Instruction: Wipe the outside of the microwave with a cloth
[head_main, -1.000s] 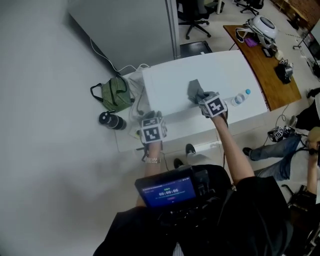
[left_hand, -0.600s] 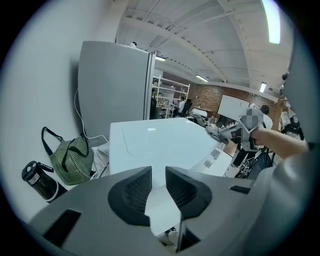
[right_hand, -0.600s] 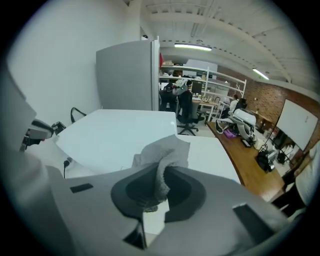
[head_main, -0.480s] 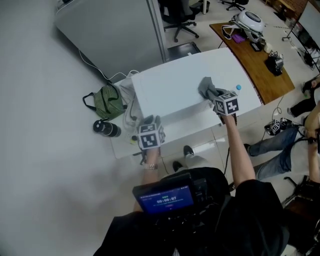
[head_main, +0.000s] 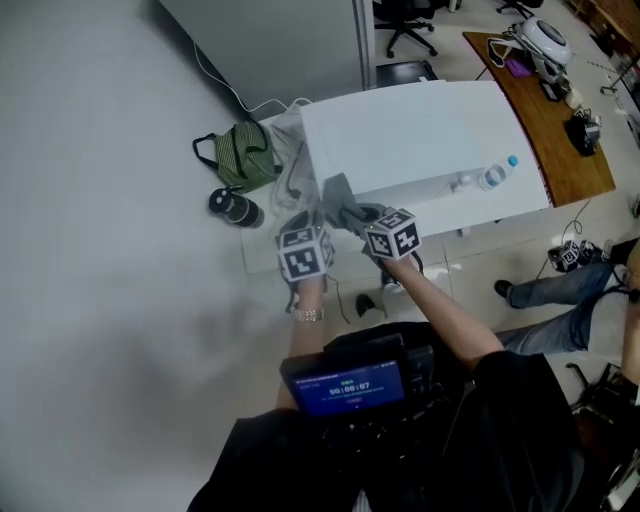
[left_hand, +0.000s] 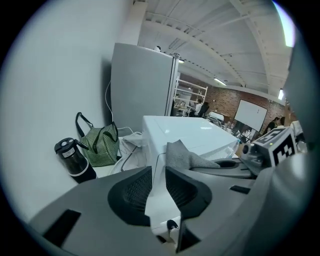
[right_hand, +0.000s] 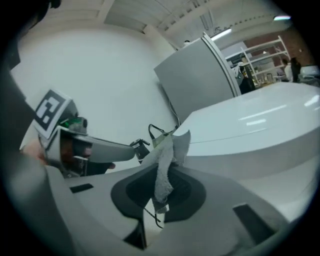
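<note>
The white microwave (head_main: 420, 130) stands on a low white table, seen from above in the head view. My right gripper (head_main: 352, 215) is shut on a grey cloth (head_main: 338, 197), which lies at the microwave's near left corner. In the right gripper view the cloth (right_hand: 165, 160) hangs pinched in the right gripper (right_hand: 162, 182), with the microwave's top (right_hand: 250, 130) beyond. My left gripper (head_main: 300, 218) hovers just left of that corner. In its own view the left gripper (left_hand: 159, 172) has its jaws almost together and holds nothing; the cloth (left_hand: 182, 155) and microwave (left_hand: 185, 131) lie ahead.
A green striped bag (head_main: 245, 160) and a black flask (head_main: 232, 207) sit left of the microwave by the wall. A water bottle (head_main: 497, 175) lies at its right. A tall grey cabinet (head_main: 280, 40) stands behind, a wooden desk (head_main: 560, 120) to the right. A person's legs (head_main: 560, 290) are at right.
My right gripper has swept the cloth from the microwave's right front top across to its near left corner, ending beside the left gripper. The left gripper has stayed about where it was.
</note>
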